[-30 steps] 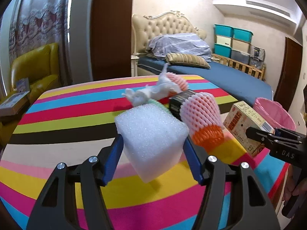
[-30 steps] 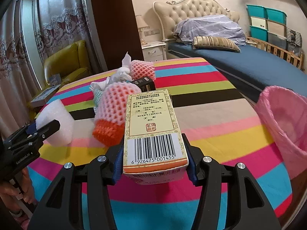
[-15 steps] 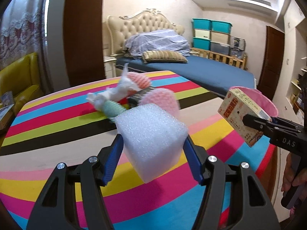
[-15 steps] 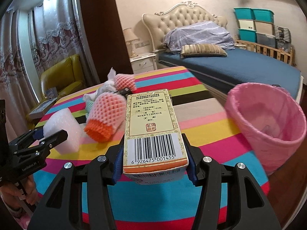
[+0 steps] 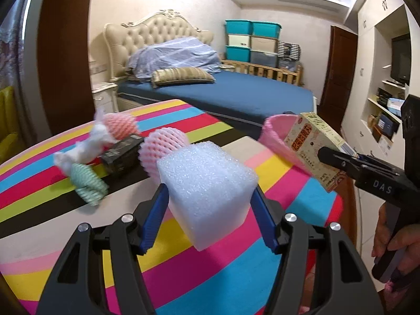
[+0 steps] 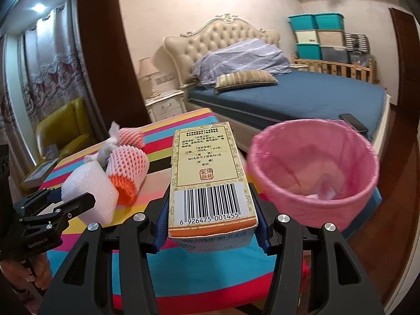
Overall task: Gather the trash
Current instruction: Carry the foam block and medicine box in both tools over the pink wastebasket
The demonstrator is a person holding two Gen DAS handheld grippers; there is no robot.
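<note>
My left gripper is shut on a white foam block, held above the striped table. My right gripper is shut on a yellow medicine box with a barcode, held just left of the pink bin beyond the table's right edge. From the left wrist view the box and right gripper hang in front of the pink bin. In the right wrist view the foam block and left gripper sit at the left.
Pink foam fruit nets, a green net, crumpled white paper and a black box lie on the table. A blue bed stands behind, a yellow armchair at the left. A hand grips the right tool.
Both grippers have swung rightward with their loads toward the table's right edge. The pink bin has grown larger and moved nearer the centre in the right wrist view.
</note>
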